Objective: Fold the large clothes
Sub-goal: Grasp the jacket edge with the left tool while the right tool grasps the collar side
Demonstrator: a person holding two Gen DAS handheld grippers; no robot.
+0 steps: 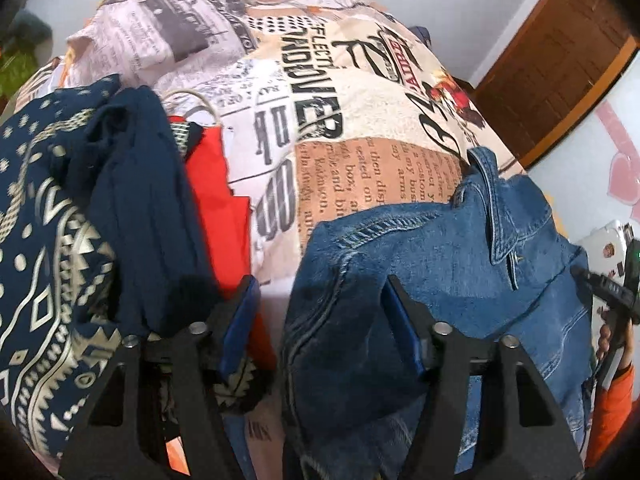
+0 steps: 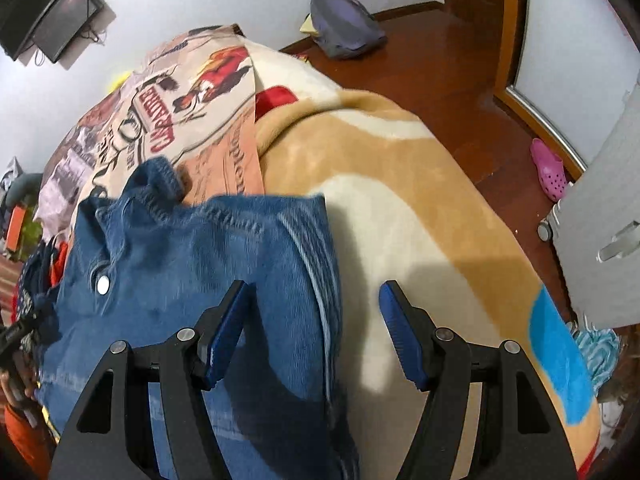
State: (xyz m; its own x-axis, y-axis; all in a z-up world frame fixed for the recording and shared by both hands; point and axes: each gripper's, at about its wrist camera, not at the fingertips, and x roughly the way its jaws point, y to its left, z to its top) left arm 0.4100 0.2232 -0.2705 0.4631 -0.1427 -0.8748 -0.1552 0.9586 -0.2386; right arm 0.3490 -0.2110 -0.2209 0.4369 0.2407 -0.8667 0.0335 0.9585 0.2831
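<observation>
The denim jacket [image 1: 440, 264] lay in a compact bundle on the bed, collar [image 1: 500, 216] toward the far side, resting partly on the newspaper-print sheet [image 1: 320, 92] and partly on the tan-and-cream fleece blanket [image 2: 400, 184]. Judged from its thick seams and stitched edges, the cloth would be heavy and fairly stiff, holding a crease well and unlikely to slip; a hold at a doubled hem or side seam looked firmer than one on a single layer. The left gripper [image 1: 320, 304] stood wide open and held nothing, one finger over the jacket's left edge, the other beside the pile of other clothes. The right gripper [image 2: 314, 312] was likewise wide open and empty, straddling the jacket's right edge, one finger above denim and the other above blanket; whether either finger touched the cloth could not be told. Only the left wrist view showed the navy patterned garment [image 1: 36, 232], a plain navy garment [image 1: 148, 200] and a red garment [image 1: 216, 184] piled just left of the jacket. Only the right wrist view showed the jacket's metal snap button [image 2: 103, 284], the wooden floor [image 2: 460, 64], a grey backpack [image 2: 344, 20] against the wall and a pink clog [image 2: 550, 170] near the door
</observation>
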